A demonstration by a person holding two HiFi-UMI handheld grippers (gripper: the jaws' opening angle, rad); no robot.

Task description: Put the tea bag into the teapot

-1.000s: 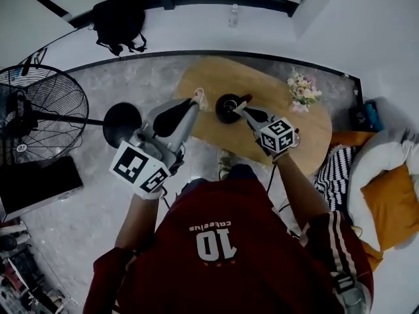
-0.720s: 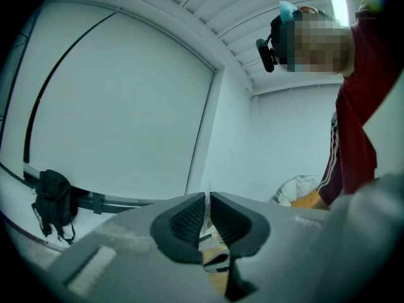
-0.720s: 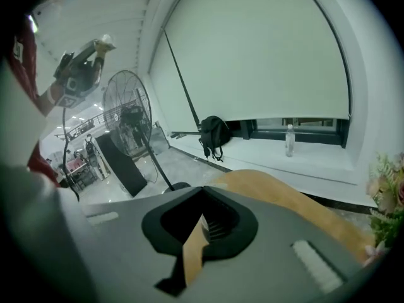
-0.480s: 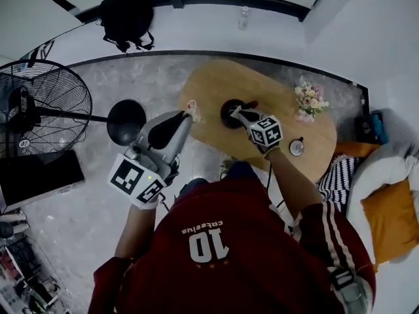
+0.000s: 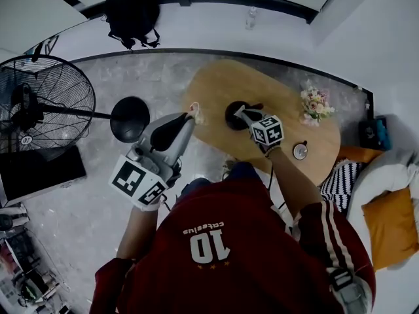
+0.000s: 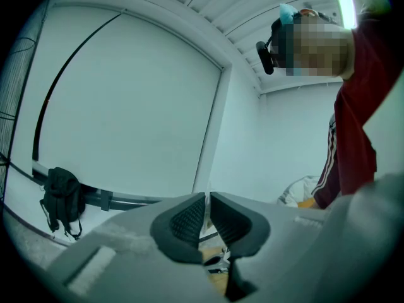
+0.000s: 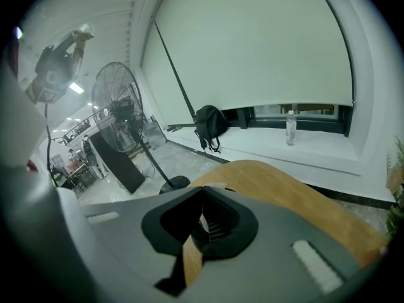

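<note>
Left claw held level, pinched on the tea bag; right claw angled downward, jaws closed.

Light tan oval wooden table. Black round teapot. Pale tea bag. Grey left gripper, black-and-white marker cube. Dark red jersey, white numerals. Black-white striped cushion. Orange pillow.
</note>
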